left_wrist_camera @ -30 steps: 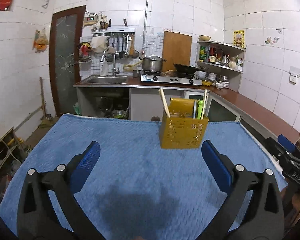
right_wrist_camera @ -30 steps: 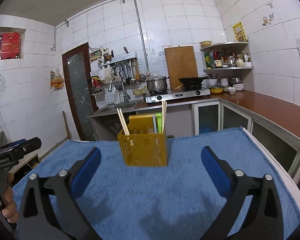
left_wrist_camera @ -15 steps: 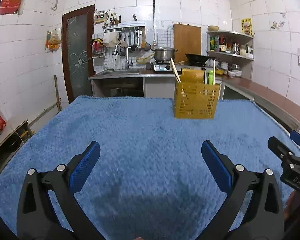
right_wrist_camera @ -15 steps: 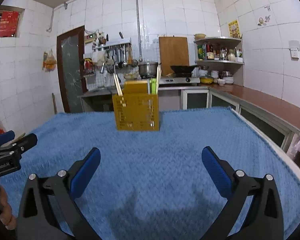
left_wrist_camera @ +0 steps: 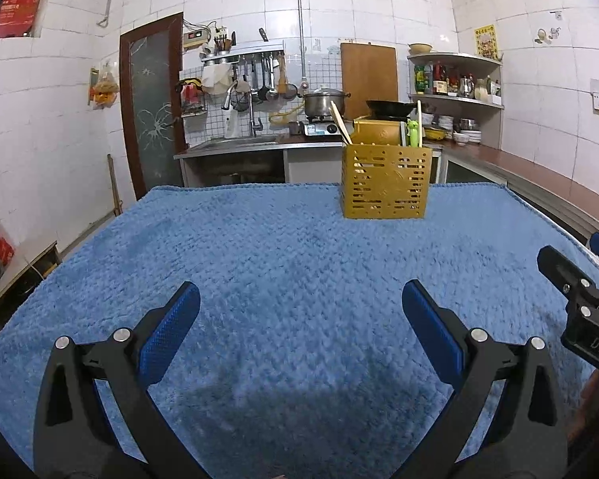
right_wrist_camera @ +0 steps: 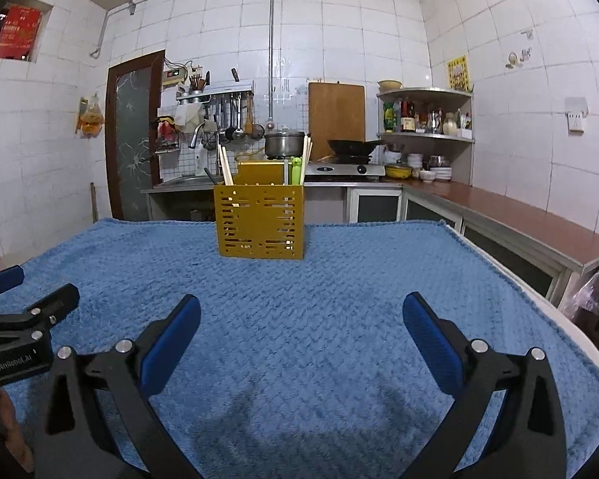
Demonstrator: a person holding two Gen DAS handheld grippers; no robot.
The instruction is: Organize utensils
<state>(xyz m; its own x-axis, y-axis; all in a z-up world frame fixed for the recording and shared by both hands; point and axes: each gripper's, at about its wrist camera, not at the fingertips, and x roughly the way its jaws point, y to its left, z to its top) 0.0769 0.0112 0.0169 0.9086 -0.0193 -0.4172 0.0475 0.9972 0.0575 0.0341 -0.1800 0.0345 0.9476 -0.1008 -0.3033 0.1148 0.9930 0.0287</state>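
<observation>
A yellow slotted utensil holder [left_wrist_camera: 385, 181] stands upright at the far side of the blue towel [left_wrist_camera: 279, 279]. It holds wooden chopsticks [left_wrist_camera: 339, 121] and a green utensil [left_wrist_camera: 412, 132]. It also shows in the right wrist view [right_wrist_camera: 260, 220], with chopsticks [right_wrist_camera: 225, 167] and the green utensil [right_wrist_camera: 295, 169]. My left gripper [left_wrist_camera: 299, 315] is open and empty, low over the near part of the towel. My right gripper [right_wrist_camera: 299, 319] is open and empty too, beside the left one [right_wrist_camera: 24, 335].
The towel [right_wrist_camera: 339, 299] covers the table. Its right edge [right_wrist_camera: 539, 303] drops off toward a brown counter [right_wrist_camera: 519, 215]. Behind stand a sink, stove, pot [left_wrist_camera: 323, 101] and corner shelves [left_wrist_camera: 455, 80]. The right gripper's body shows at the left view's right edge [left_wrist_camera: 579, 299].
Both grippers have drawn back and lowered toward the near side of the towel. The holder now stands farther from both. Both stay open and empty.
</observation>
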